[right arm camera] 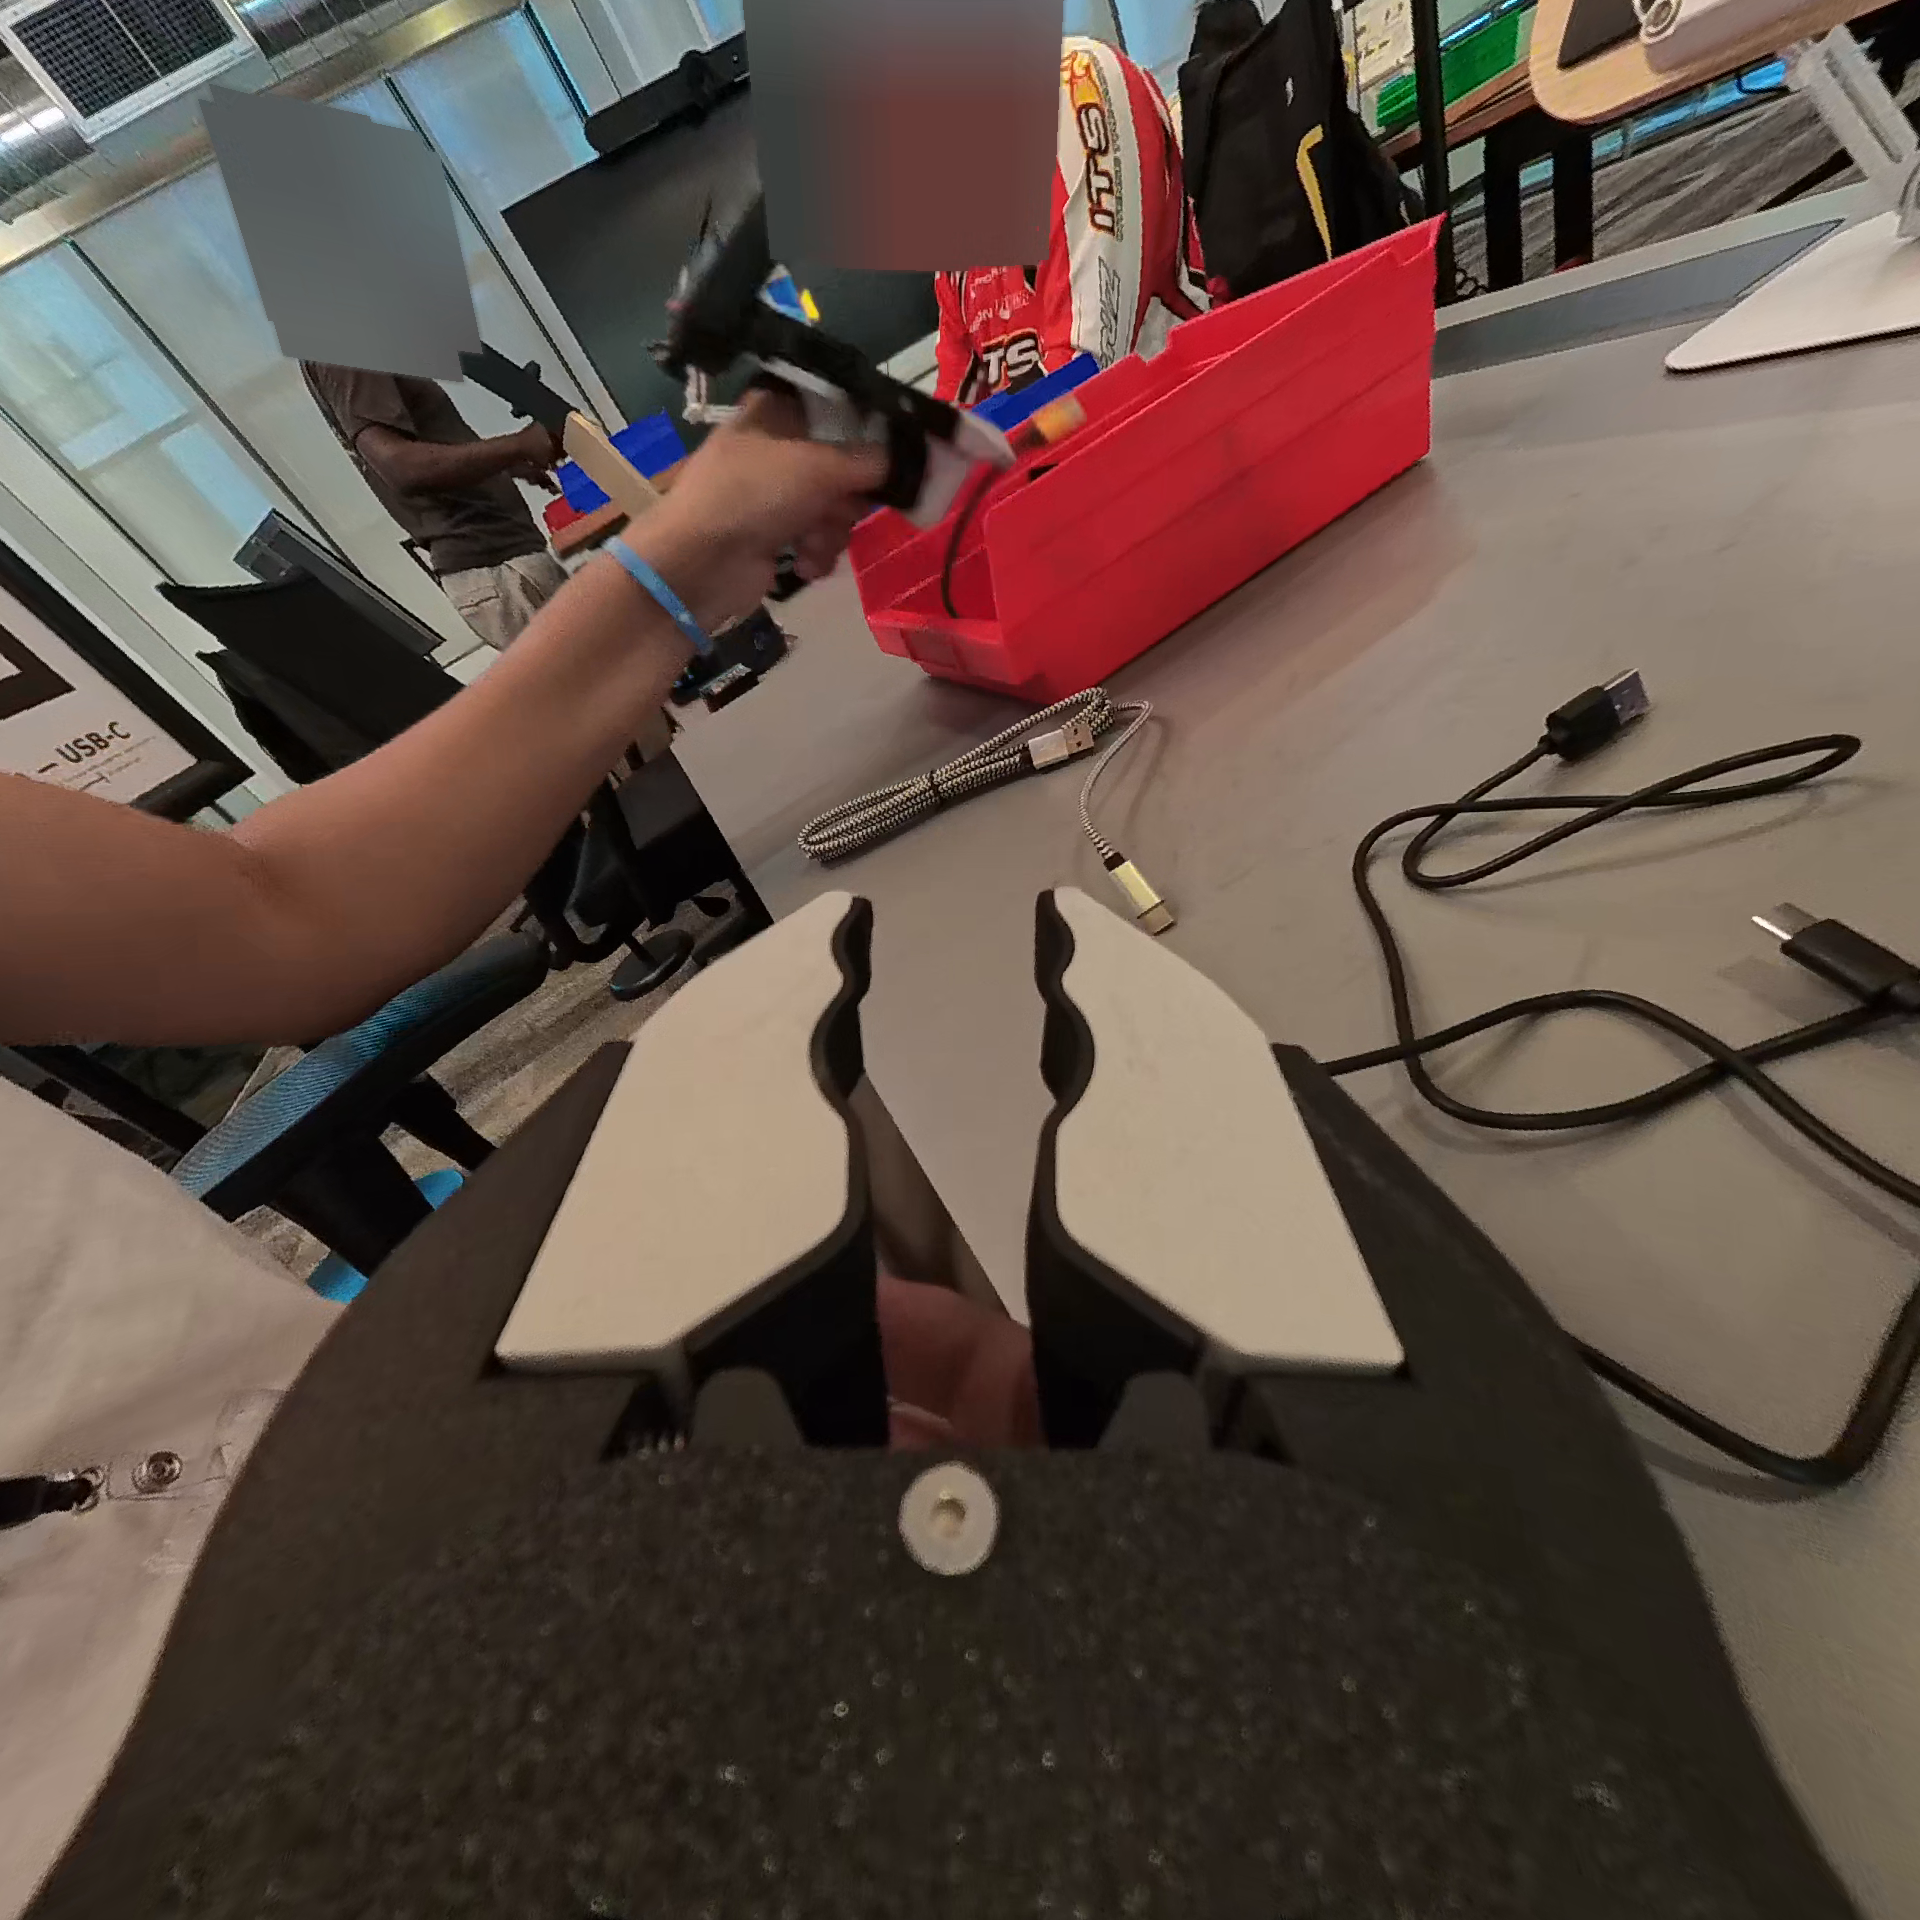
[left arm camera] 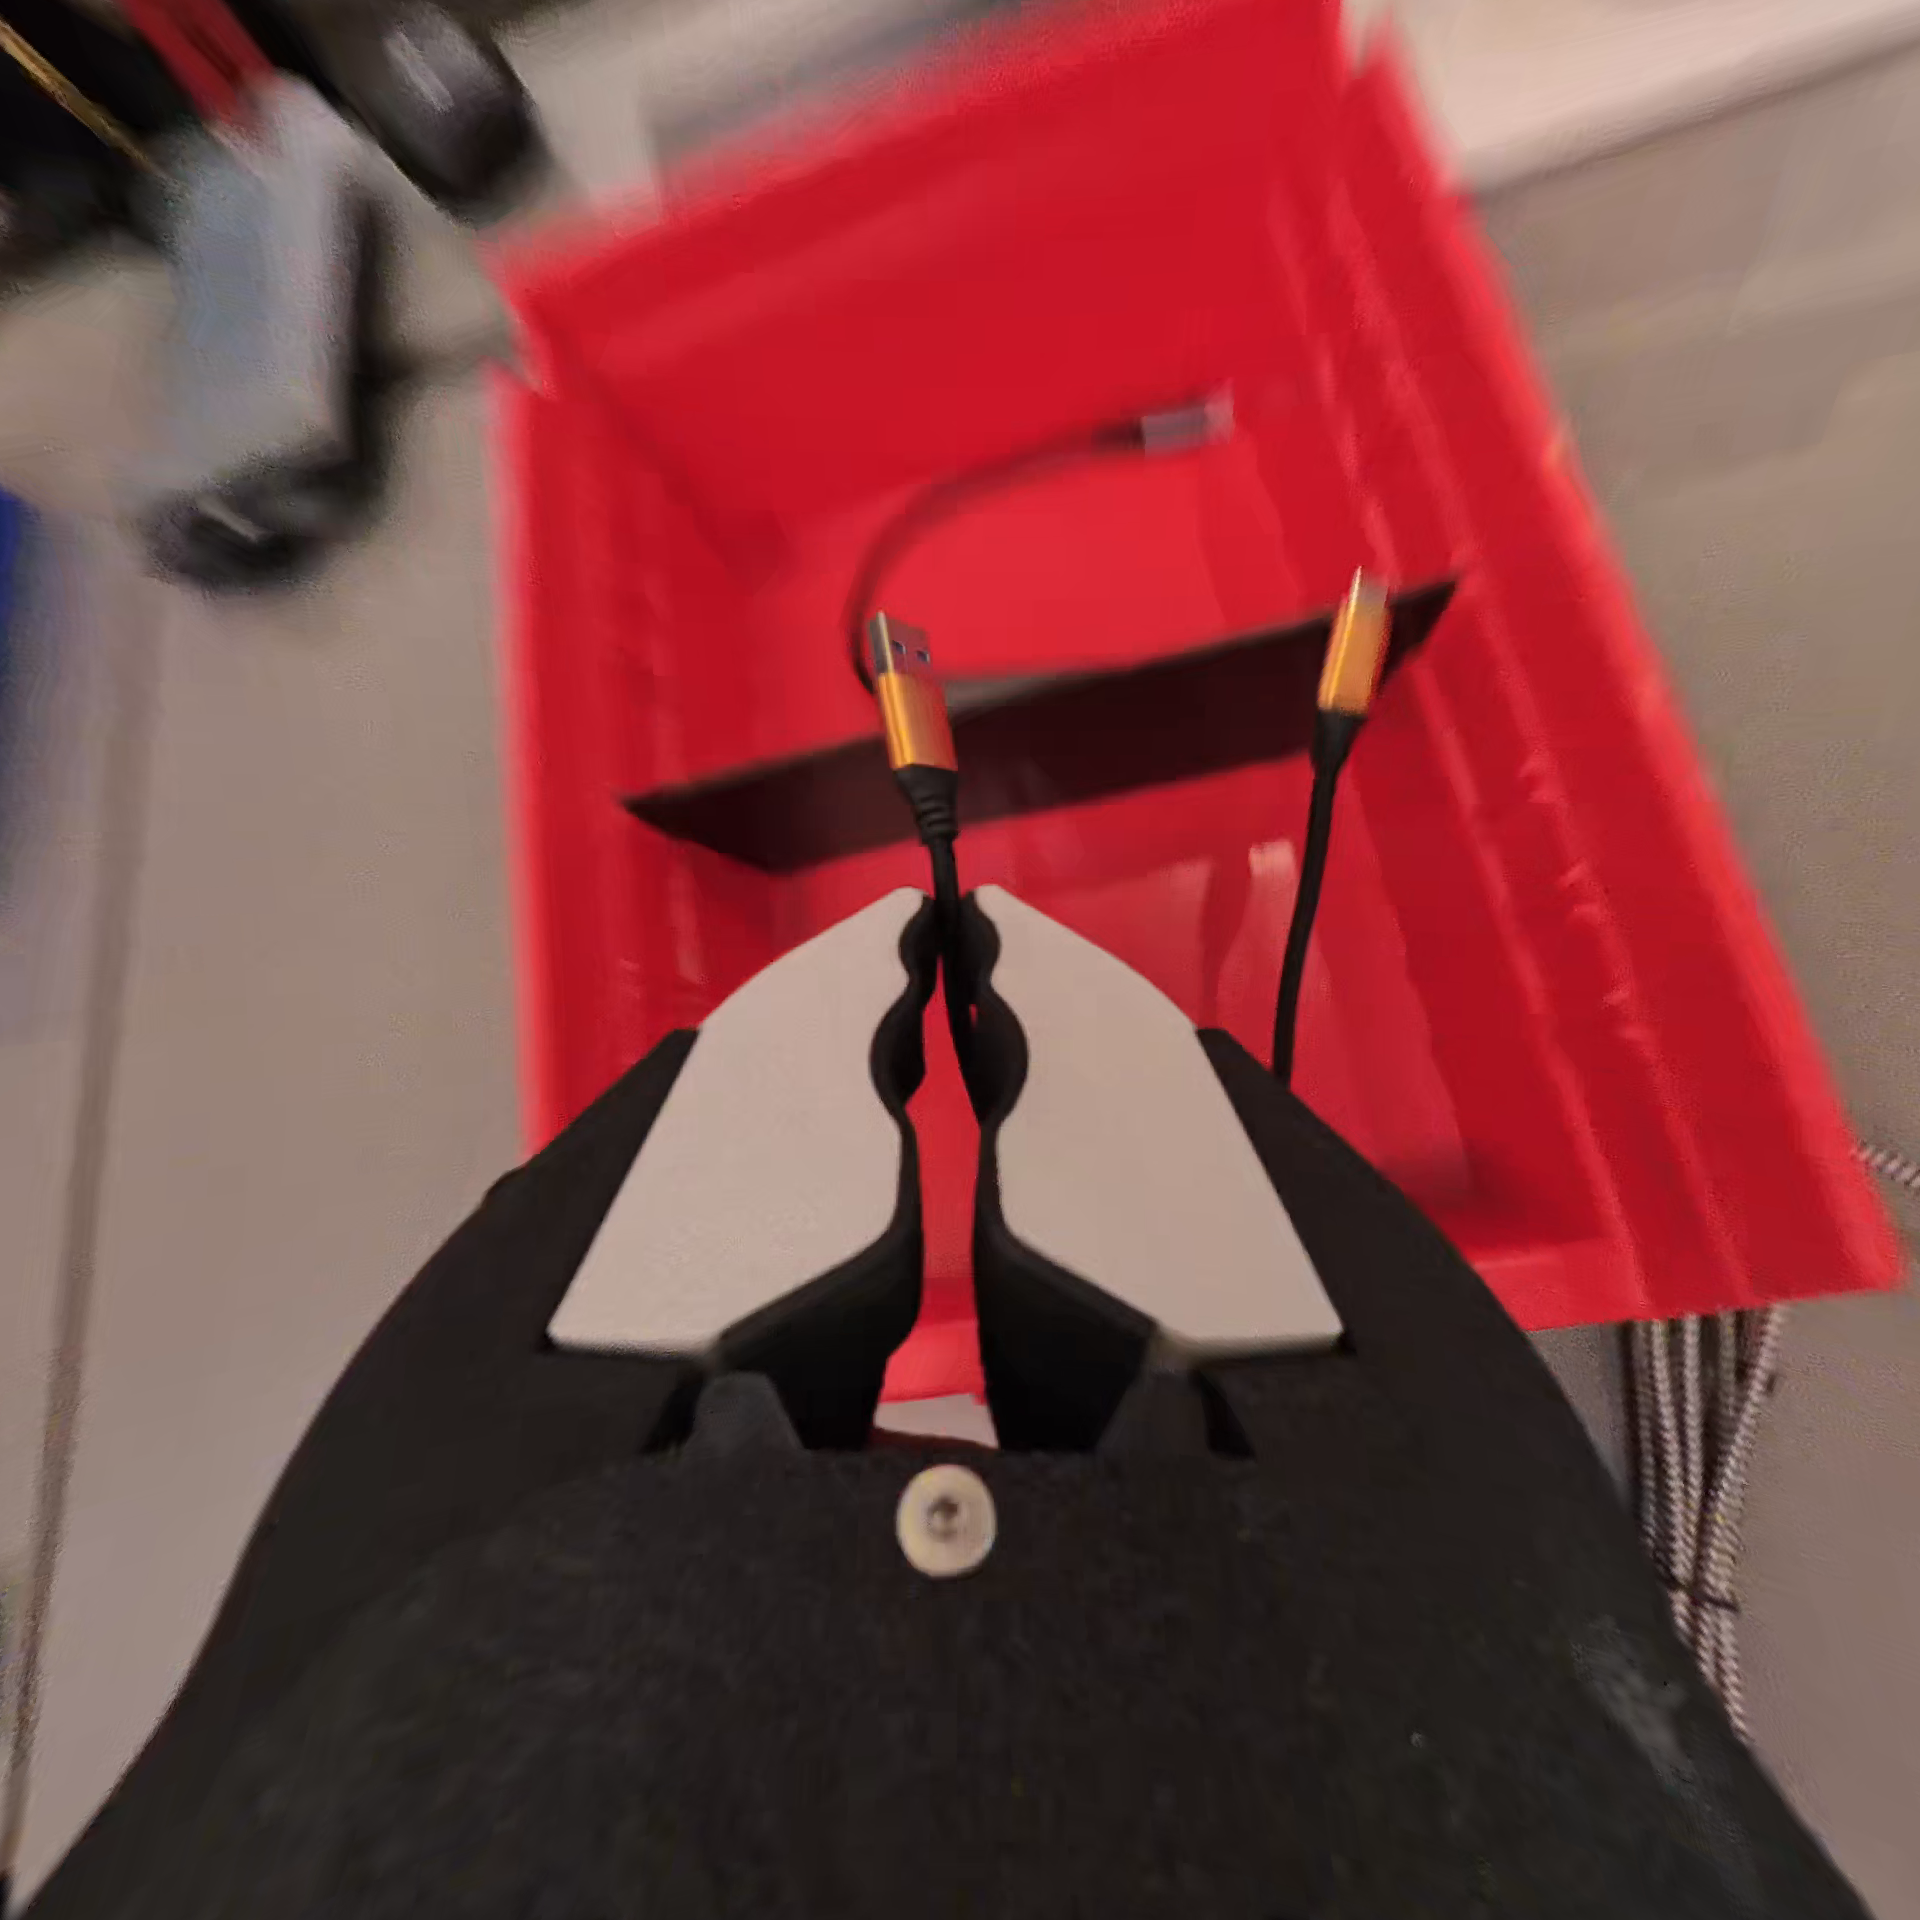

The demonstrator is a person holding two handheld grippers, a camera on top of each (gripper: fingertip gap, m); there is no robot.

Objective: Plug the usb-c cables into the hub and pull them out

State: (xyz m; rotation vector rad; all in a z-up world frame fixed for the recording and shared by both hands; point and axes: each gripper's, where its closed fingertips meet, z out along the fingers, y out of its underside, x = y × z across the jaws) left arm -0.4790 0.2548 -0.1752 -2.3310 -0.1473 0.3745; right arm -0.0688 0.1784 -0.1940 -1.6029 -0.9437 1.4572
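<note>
My left gripper (left arm camera: 948, 914) is shut on a black cable just behind its orange USB-A plug (left arm camera: 912, 707). The cable's other end, an orange USB-C plug (left arm camera: 1356, 655), sticks up to the right. Both hang over a red bin (left arm camera: 1039, 312) with a black divider (left arm camera: 1091, 727). A black lead with a grey end (left arm camera: 1174, 426) lies in the bin's far part. The right wrist view shows the left gripper (right arm camera: 987, 447) over the red bin (right arm camera: 1195, 499). My right gripper (right arm camera: 951, 925) is open and empty above the grey table's (right arm camera: 1558, 520) near edge. I see no hub that I can tell.
A coiled braided cable (right arm camera: 956, 774) with a gold plug (right arm camera: 1138, 899) lies ahead of my right gripper. A loose black cable with a USB-A plug (right arm camera: 1600, 712) and a USB-C plug (right arm camera: 1839, 951) lies to the right. A white monitor stand (right arm camera: 1797, 291) is far right. People stand behind the table.
</note>
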